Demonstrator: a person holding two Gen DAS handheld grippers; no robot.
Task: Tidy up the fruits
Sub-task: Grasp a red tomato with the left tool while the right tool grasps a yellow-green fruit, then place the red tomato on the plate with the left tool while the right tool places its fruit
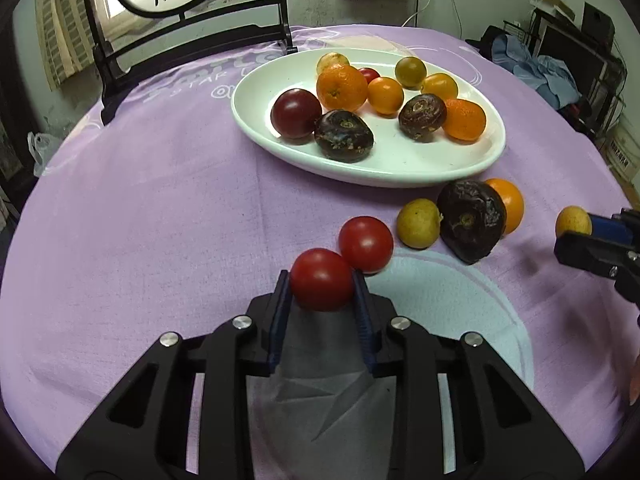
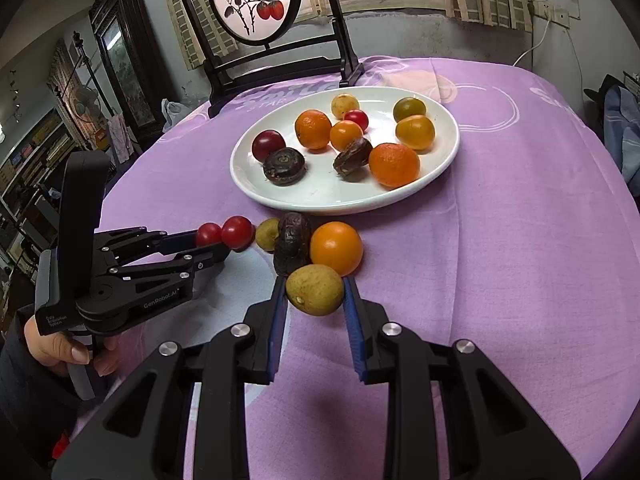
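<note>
My left gripper [image 1: 322, 280] is shut on a red tomato [image 1: 322, 279], just above the purple cloth; the same tomato [image 2: 208, 234] shows in the right wrist view. A second red tomato [image 1: 366, 244] lies right behind it. My right gripper [image 2: 315, 290] is shut on a yellow-green fruit [image 2: 315, 289], lifted slightly off the cloth. Beside them on the cloth lie another yellow-green fruit [image 1: 419, 223], a dark brown water chestnut [image 1: 471, 220] standing on edge, and an orange [image 2: 336, 248]. The white oval plate [image 1: 384, 168] behind holds several fruits.
A black-framed round painted screen [image 2: 256, 0] stands at the table's far side. A person's hand [image 2: 60, 346] holds the left gripper's handle. Furniture and clothes crowd the room's right side. The purple cloth [image 2: 520, 240] right of the plate is bare.
</note>
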